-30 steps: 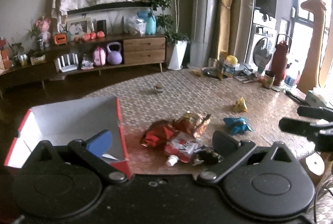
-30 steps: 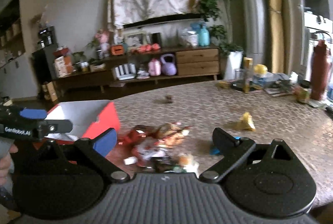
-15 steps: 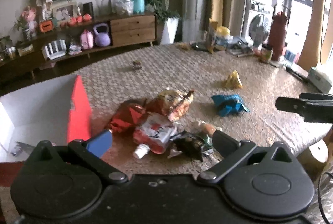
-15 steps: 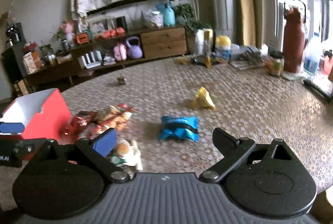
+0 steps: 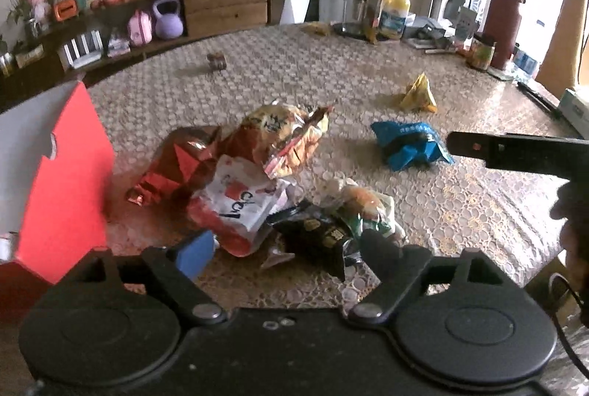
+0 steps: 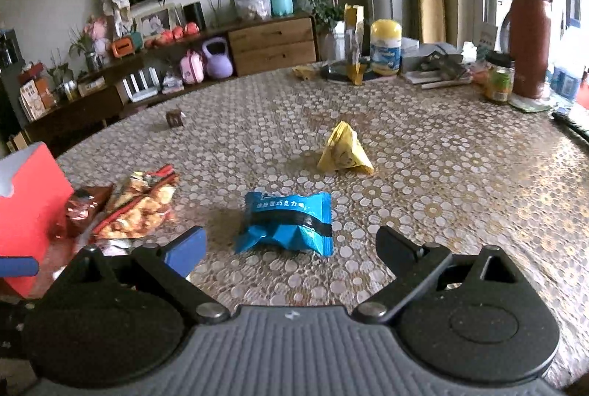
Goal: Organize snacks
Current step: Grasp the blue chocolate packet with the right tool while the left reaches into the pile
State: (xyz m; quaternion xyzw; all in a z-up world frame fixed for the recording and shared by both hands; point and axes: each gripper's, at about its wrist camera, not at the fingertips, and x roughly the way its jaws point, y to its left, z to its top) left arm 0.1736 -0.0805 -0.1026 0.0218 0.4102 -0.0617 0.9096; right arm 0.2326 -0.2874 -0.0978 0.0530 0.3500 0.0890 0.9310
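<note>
Right, both grippers low over the table (image 6: 441, 153). Left gripper (image 5: 283, 245) jaws wide but just been closing in, snack pile between them: white-red pouch (image 5: 235, 208), black packet (image 5: 320, 234); pads look clear of both, hard to be sure at the edge. Right gripper (image 6: 291, 248) spread wide, blue packet (image 6: 287, 223) lying in the gap, not touched. Yellow packet (image 6: 344, 153) sits farther back. Red box (image 5: 55, 182) stands left of the pile.
</note>
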